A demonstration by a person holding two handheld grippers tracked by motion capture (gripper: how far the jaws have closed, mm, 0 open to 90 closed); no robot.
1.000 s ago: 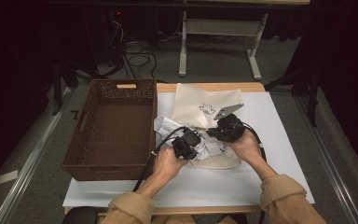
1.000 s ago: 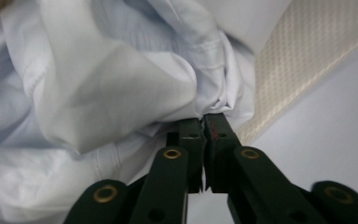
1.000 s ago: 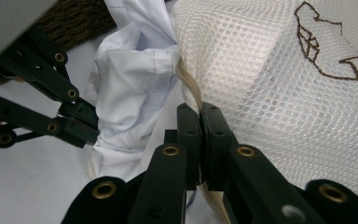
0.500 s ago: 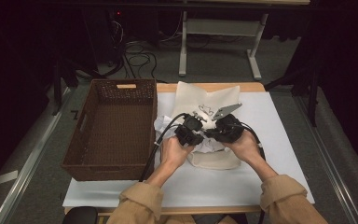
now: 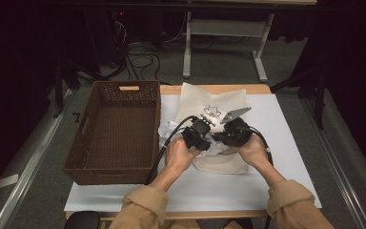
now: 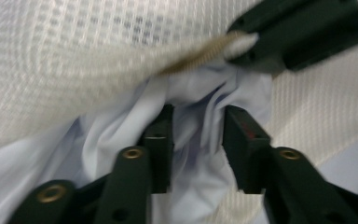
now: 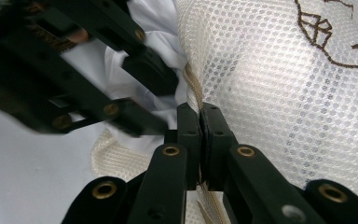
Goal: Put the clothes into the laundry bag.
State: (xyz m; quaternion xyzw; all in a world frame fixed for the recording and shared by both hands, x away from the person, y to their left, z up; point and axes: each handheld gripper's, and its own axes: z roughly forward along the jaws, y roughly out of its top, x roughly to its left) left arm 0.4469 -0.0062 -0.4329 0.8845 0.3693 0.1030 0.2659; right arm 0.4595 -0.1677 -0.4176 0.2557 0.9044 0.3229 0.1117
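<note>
My right gripper (image 7: 200, 116) is clamped on the mesh bag (image 7: 279, 107) rim on the table; my left gripper (image 6: 196, 140), jaws just opening, straddles the soft white cloth (image 6: 121, 140) (light, limp, slippery), best pinched at a thick fold.

Left gripper (image 6: 196, 140) jaws parted, having just been opening; pale blue cloth (image 6: 121, 149) bunched between them. Cream mesh bag (image 6: 74, 56) draped above, its corded edge pinched by other gripper (image 6: 279, 35).
</note>
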